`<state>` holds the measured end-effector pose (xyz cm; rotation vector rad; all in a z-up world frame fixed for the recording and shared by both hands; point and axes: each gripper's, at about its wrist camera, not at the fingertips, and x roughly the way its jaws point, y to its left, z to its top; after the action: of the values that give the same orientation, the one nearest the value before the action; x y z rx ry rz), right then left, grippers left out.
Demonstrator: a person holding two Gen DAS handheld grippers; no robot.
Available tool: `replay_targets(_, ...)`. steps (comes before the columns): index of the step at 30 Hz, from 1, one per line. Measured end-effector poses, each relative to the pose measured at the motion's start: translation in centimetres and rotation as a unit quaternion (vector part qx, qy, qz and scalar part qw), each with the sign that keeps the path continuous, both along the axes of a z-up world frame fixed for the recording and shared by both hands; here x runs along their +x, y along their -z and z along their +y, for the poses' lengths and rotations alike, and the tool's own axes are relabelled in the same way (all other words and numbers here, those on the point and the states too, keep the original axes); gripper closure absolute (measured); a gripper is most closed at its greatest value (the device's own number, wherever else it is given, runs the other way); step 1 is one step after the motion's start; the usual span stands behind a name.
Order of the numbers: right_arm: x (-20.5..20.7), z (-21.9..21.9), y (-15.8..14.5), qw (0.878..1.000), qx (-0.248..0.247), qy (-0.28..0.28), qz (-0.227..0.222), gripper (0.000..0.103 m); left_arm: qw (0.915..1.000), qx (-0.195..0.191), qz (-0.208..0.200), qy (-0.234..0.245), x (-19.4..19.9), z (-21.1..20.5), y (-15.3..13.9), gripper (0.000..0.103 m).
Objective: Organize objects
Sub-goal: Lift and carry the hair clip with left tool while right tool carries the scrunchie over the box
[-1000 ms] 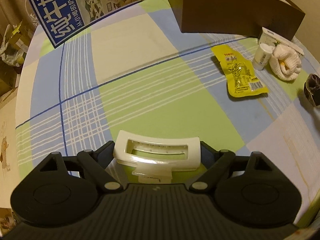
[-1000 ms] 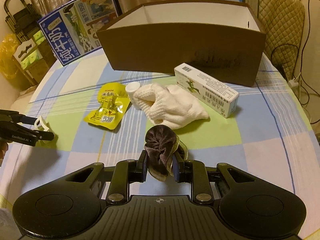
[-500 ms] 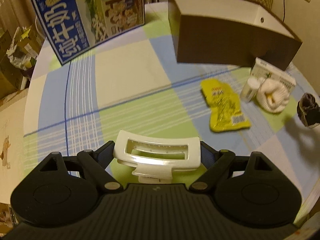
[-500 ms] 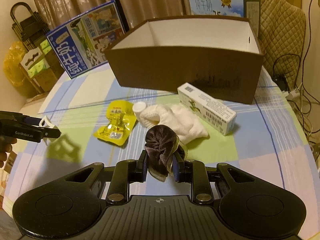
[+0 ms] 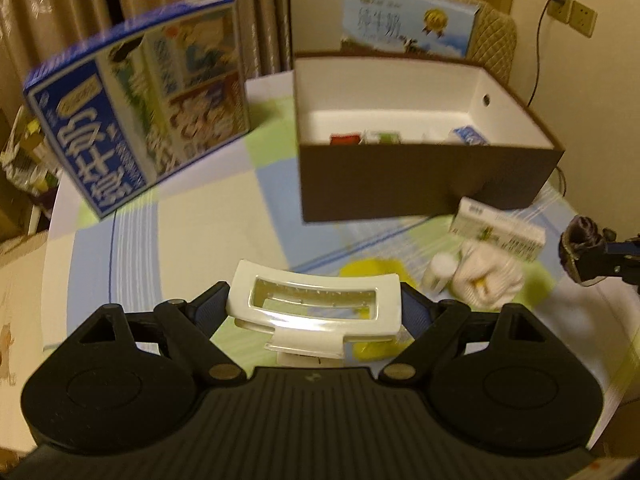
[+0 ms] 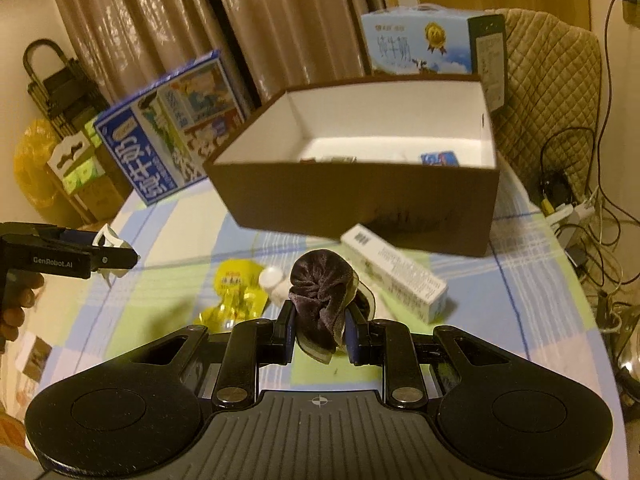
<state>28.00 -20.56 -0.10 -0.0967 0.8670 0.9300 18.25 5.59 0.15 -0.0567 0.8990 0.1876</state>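
Since the earlier frames, both grippers have risen above the table (image 5: 192, 220); the box (image 6: 360, 196) interior, formerly hidden, now shows several small items on its floor. Left gripper (image 5: 314, 312) is clamped on the white clip (image 5: 314, 304), which sits crosswise between the fingers, held off the cloth. Right gripper (image 6: 320, 320) is closed on the dark scrunchie (image 6: 320, 296), bunched between the pads. Yellow packet (image 6: 236, 292), carton (image 6: 396, 272) and white glove (image 5: 488, 280) lie on the table before the box.
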Motion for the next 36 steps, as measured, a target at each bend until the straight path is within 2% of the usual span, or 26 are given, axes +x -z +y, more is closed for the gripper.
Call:
replay_targets(7,3.0,0.8,-1.7,1.0,0.025,0.001,-0.002,0.081,0.9995,0.004,-0.023,0.021,3.9,-1.7,-1.9,0.018)
replay_targets(17,7.9,4.3,-3.7,0.999,0.043,0.003,-0.014,0.081,0.998,0.016,-0.044,0.043,11.1,-3.0,-3.5,0.018)
replay_targets(24,12.3,7.4,-3.5,0.999,0.036,0.013,-0.006,0.081,0.9988,0.016,-0.025,0.039,17.2,-2.6,-2.3,0.018)
replay_targets(36,20.5,10.9,-1.0,0.998,0.015,0.052,0.024,0.081,0.9995,0.013,0.016,0.025,26.6,-1.3,1.0,0.018)
